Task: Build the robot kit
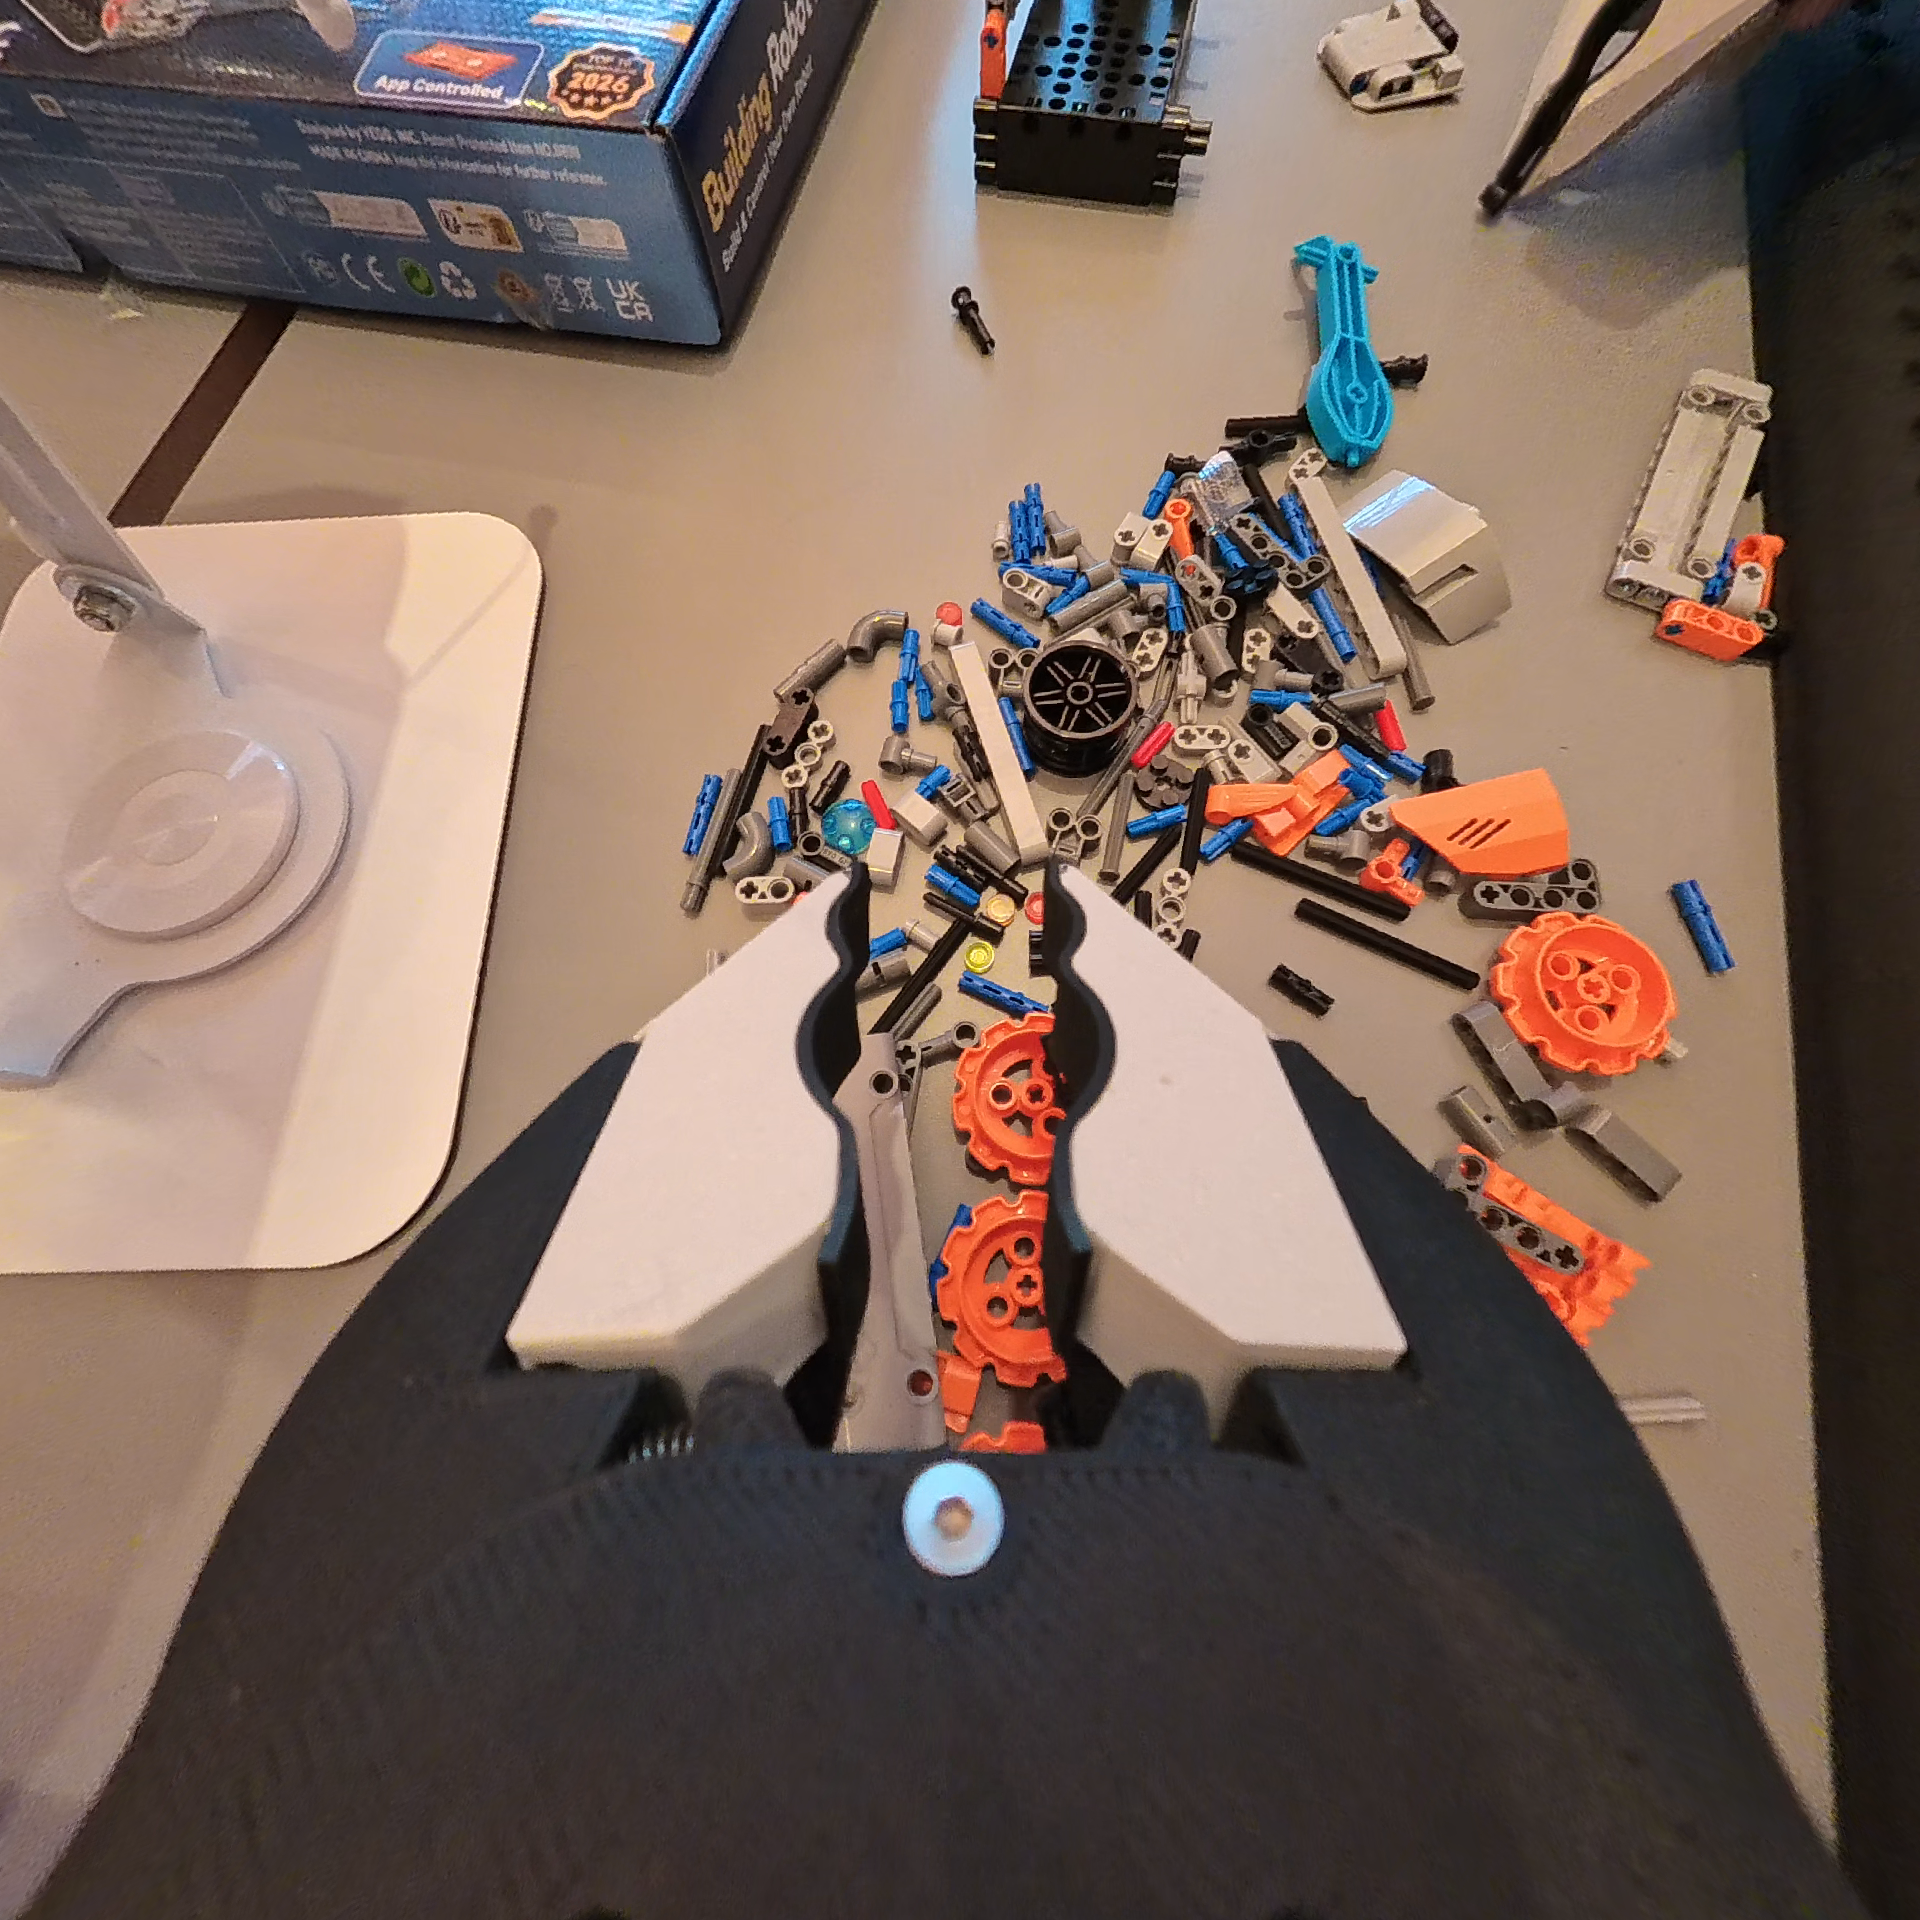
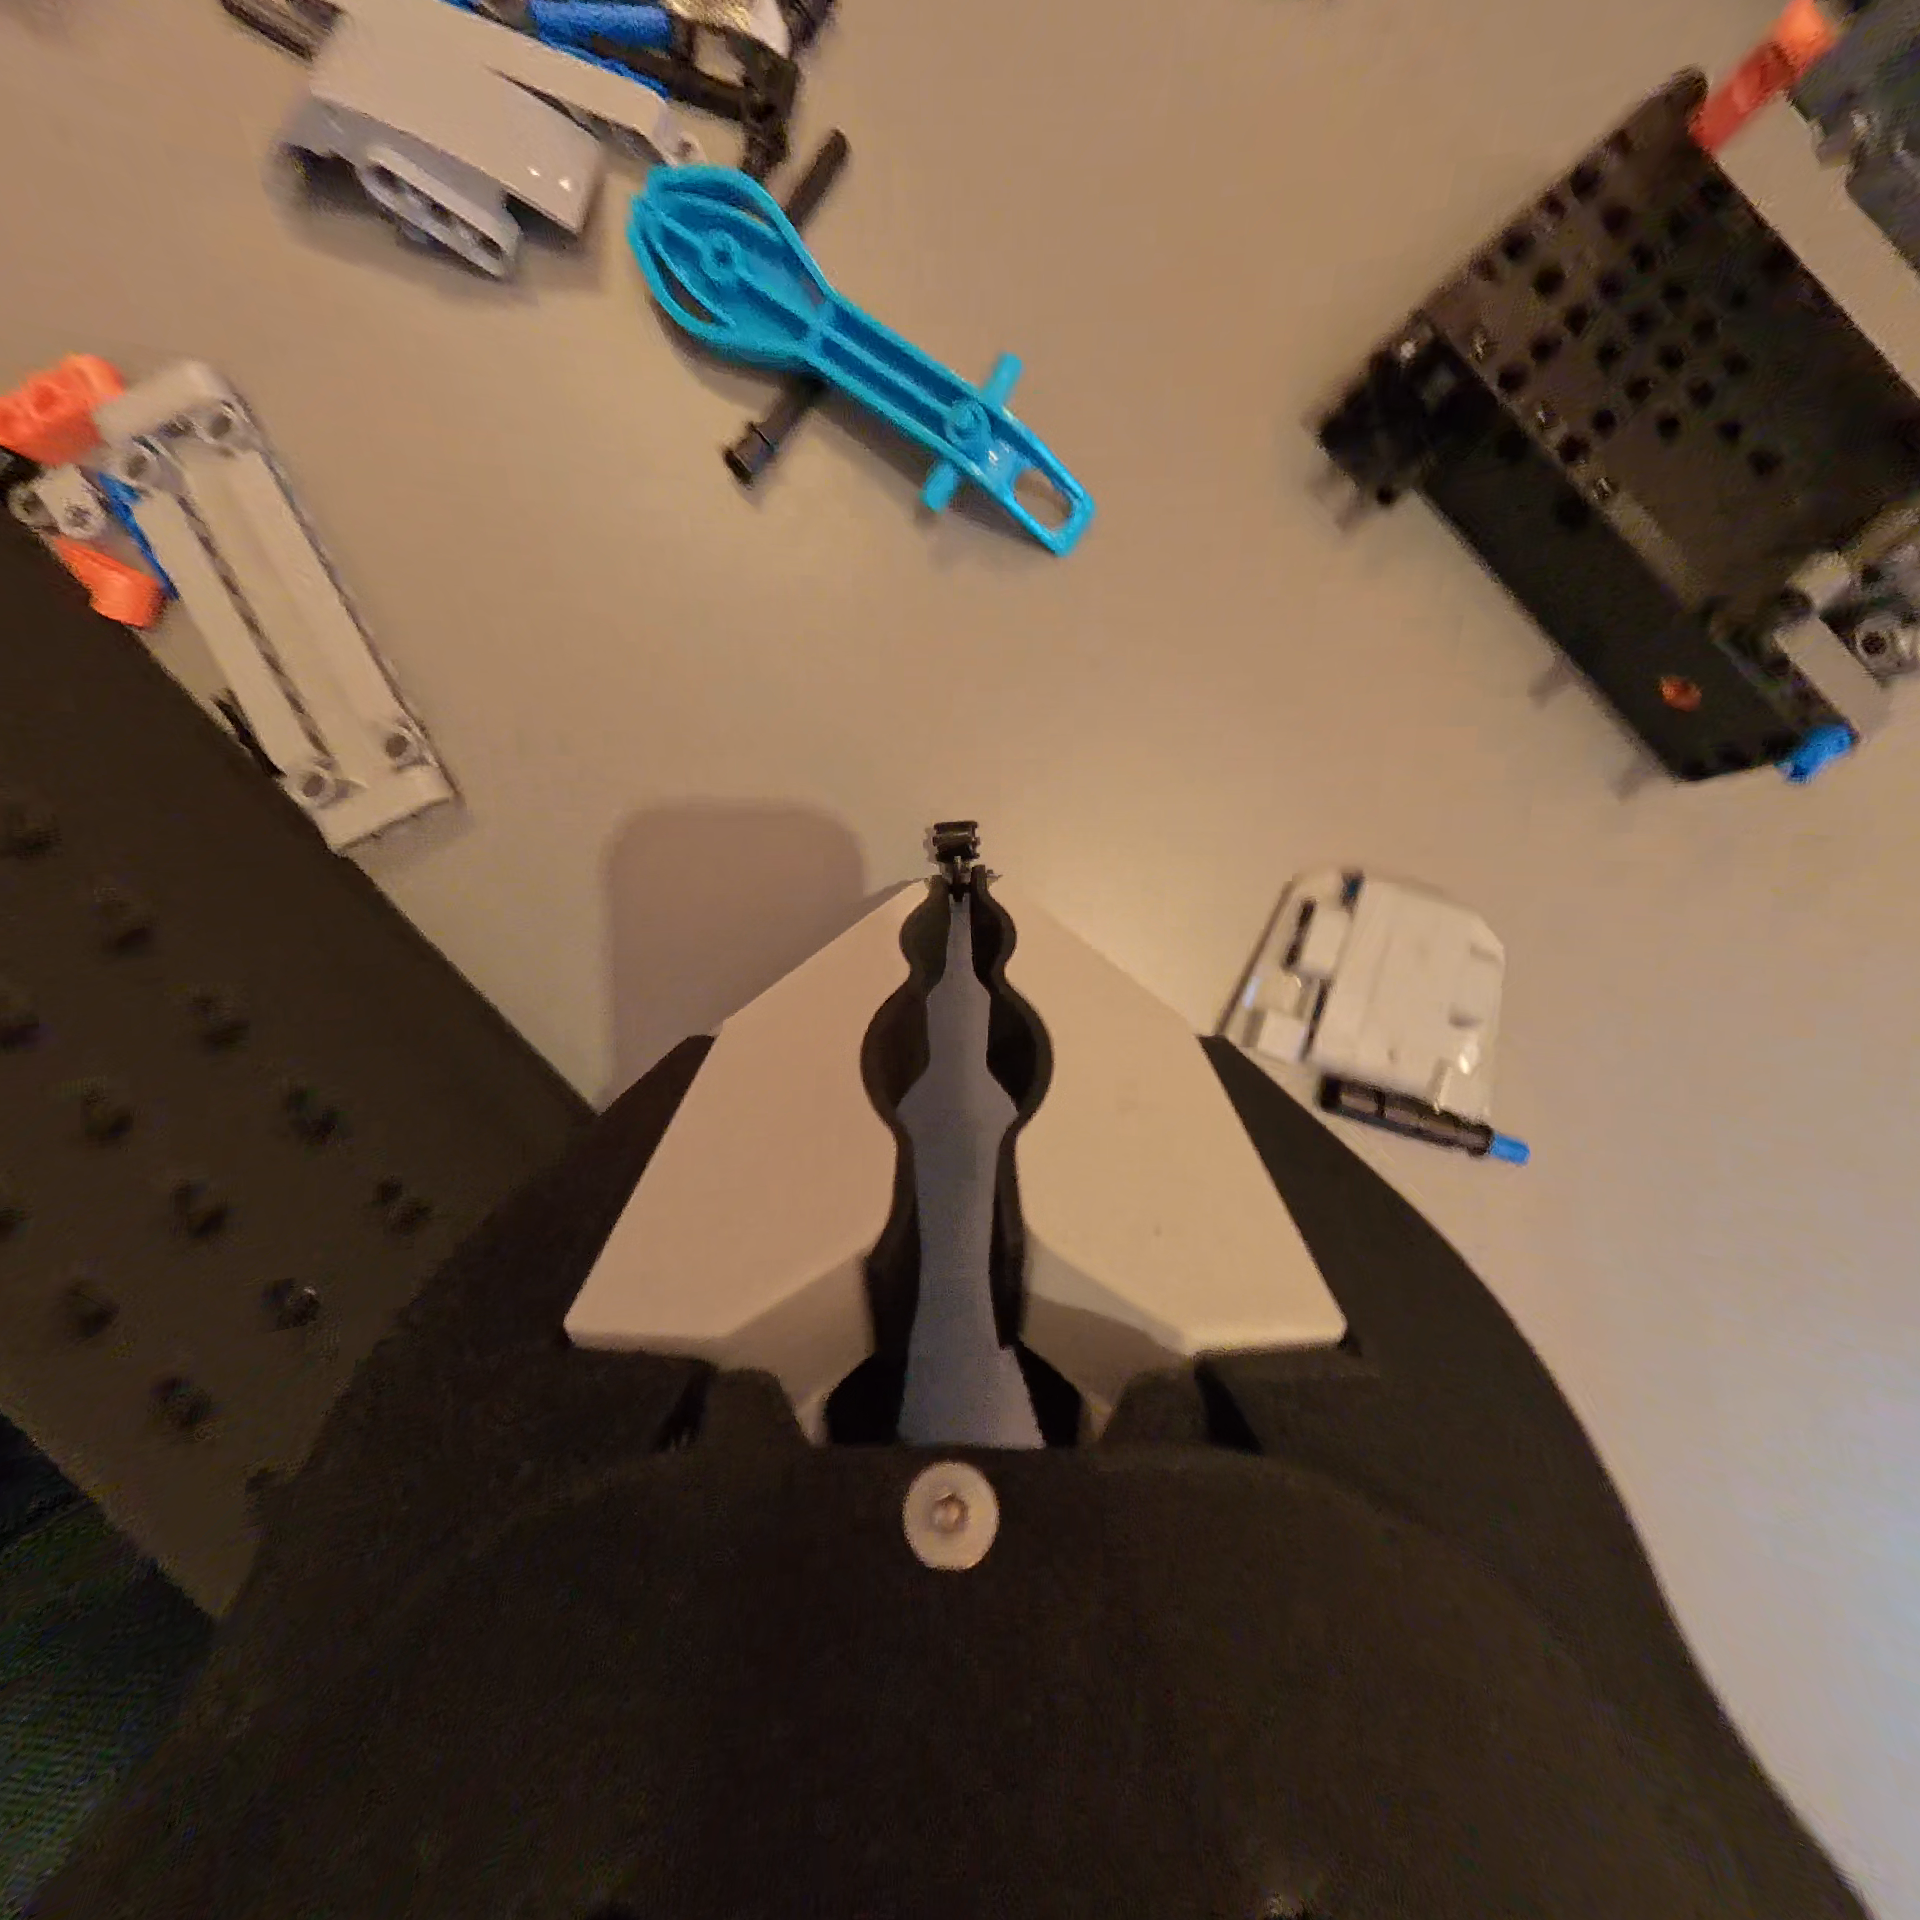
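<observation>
My left gripper [image 1: 954, 883] is open and empty, held over the near edge of a pile of small building parts [image 1: 1174, 707]: blue pins, grey connectors, black axles, a black wheel hub [image 1: 1078, 694] and orange gears [image 1: 1582, 989]. Two orange gears [image 1: 1003, 1101] show between its fingers. My right gripper [image 2: 961, 883] is shut on a small black pin [image 2: 957, 844], held above the bare table. A black studded block assembly [image 2: 1621, 436] lies to its upper right, also in the left wrist view [image 1: 1091, 99]. A turquoise tool [image 2: 831, 343] lies ahead.
A blue product box [image 1: 416, 156] stands at the back left. A white stand base [image 1: 239, 862] sits at the left. A grey panel assembly with orange ends [image 1: 1694, 520] lies by the table's right edge. A small white-grey assembly [image 2: 1382, 997] lies right of my right gripper. Spacing between my two grippers at the tips: around 35 cm.
</observation>
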A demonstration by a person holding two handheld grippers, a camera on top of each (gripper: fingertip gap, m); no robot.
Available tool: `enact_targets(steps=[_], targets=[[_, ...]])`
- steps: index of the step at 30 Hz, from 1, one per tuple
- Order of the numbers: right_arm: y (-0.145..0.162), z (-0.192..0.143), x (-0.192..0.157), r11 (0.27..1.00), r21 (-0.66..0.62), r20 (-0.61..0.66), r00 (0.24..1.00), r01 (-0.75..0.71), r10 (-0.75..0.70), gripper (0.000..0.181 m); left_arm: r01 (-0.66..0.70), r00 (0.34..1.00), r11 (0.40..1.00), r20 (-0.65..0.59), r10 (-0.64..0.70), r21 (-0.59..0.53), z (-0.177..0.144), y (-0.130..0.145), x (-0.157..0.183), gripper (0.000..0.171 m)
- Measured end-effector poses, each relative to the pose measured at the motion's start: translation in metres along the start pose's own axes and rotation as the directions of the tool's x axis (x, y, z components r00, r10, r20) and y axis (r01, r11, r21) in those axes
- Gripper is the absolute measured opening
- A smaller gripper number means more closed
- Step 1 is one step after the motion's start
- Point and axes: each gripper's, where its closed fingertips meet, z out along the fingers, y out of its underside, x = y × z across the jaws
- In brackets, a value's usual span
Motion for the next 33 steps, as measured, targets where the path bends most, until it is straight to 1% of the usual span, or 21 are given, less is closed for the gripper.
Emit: enact_targets(steps=[3, 5, 7, 10, 13, 15, 16, 19, 20, 22, 23, 24, 25, 27, 28, 29, 31, 33], targets=[[0.002, 0.001, 0.002, 1.0, 0.017, 0.01, 1.0, -0.017, 0.017, 0.001, -0.002, 1.0, 1.0, 0.004, 0.002, -0.009, 0.0, 0.001, -0.001, 0.029], [0.001, 0.001, 0.004, 1.0, 0.015, -0.004, 1.0, -0.01, 0.01, 0.003, 0.002, 1.0, 1.0, 0.006, -0.002, -0.011, 0.0, 0.002, -0.002, 0.03], [-0.003, -0.002, 0.006, 1.0, 0.026, -0.026, 1.0, -0.002, 0.003, 0.01, 0.005, 1.0, 1.0, 0.008, -0.005, -0.007, -0.001, 0.001, -0.003, 0.03], [-0.017, -0.011, 0.004, 0.998, 0.062, -0.043, 0.999, 0.013, -0.01, 0.012, 0.007, 1.0, 1.0, 0.01, -0.007, -0.005, -0.002, 0.001, -0.004, 0.03], [-0.042, -0.017, -0.009, 0.992, 0.11, -0.034, 0.998, 0.058, -0.055, 0.015, 0.008, 1.0, 1.0, 0.006, -0.008, 0.0, -0.002, 0.0, -0.003, 0.032], [-0.059, -0.015, -0.019, 0.987, 0.123, -0.027, 0.995, 0.1, -0.097, 0.015, 0.007, 1.0, 1.0, 0.006, -0.007, -0.002, -0.002, 0.0, -0.003, 0.037], [-0.067, -0.013, -0.024, 0.985, 0.132, -0.028, 0.993, 0.115, -0.113, 0.019, 0.008, 1.0, 1.0, 0.001, -0.008, -0.003, -0.002, 0.0, -0.002, 0.041], [-0.092, -0.006, -0.043, 0.979, 0.175, 0.031, 0.993, 0.108, -0.115, 0.038, -0.007, 1.0, 1.0, 0.003, 0.007, -0.003, -0.002, -0.004, 0.001, 0.06], [-0.099, -0.003, -0.048, 0.977, 0.186, 0.043, 0.993, 0.102, -0.111, 0.048, -0.008, 1.0, 1.0, -0.014, 0.008, 0.0, -0.002, -0.007, 0.006, 0.065], [-0.108, 0.007, -0.056, 0.979, 0.189, 0.078, 0.993, 0.072, -0.088, 0.062, -0.001, 1.0, 1.0, -0.029, 0.001, -0.003, 0.002, -0.012, 0.013, 0.077], [-0.109, 0.013, -0.06, 0.981, 0.183, 0.096, 0.992, 0.064, -0.083, 0.074, 0.0, 0.999, 1.0, -0.035, 0.0, -0.01, 0.004, -0.013, 0.017, 0.083], [-0.109, 0.019, -0.062, 0.982, 0.178, 0.103, 0.992, 0.061, -0.08, 0.09, -0.002, 0.999, 1.0, -0.052, 0.001, -0.019, 0.008, -0.015, 0.024, 0.093], [-0.108, 0.025, -0.064, 0.983, 0.174, 0.112, 0.991, 0.053, -0.074, 0.101, -0.003, 0.998, 0.999, -0.068, 0.0, -0.045, 0.012, -0.014, 0.03, 0.103], [-0.107, 0.032, -0.069, 0.981, 0.186, 0.119, 0.989, 0.061, -0.084, 0.121, -0.015, 0.997, 0.994, -0.076, 0.007, -0.105, 0.022, -0.008, 0.042, 0.116], [-0.106, 0.035, -0.069, 0.979, 0.193, 0.1, 0.991, 0.068, -0.088, 0.129, -0.033, 0.997, 0.99, -0.079, 0.023, -0.134, 0.026, -0.005, 0.048, 0.125], [-0.103, 0.039, -0.066, 0.98, 0.192, 0.084, 0.994, 0.059, -0.076, 0.133, -0.05, 0.996, 0.985, -0.074, 0.038, -0.163, 0.03, 0.0, 0.051, 0.13], [-0.097, 0.048, -0.063, 0.981, 0.195, 0.087, 0.996, 0.018, -0.036, 0.149, -0.034, 0.998, 0.98, -0.061, 0.023, -0.195, 0.039, 0.006, 0.055, 0.134], [-0.095, 0.053, -0.058, 0.976, 0.215, 0.084, 0.996, -0.016, -0.003, 0.152, 0.007, 0.995, 0.98, -0.092, -0.025, -0.199, 0.048, 0.01, 0.063, 0.138]])
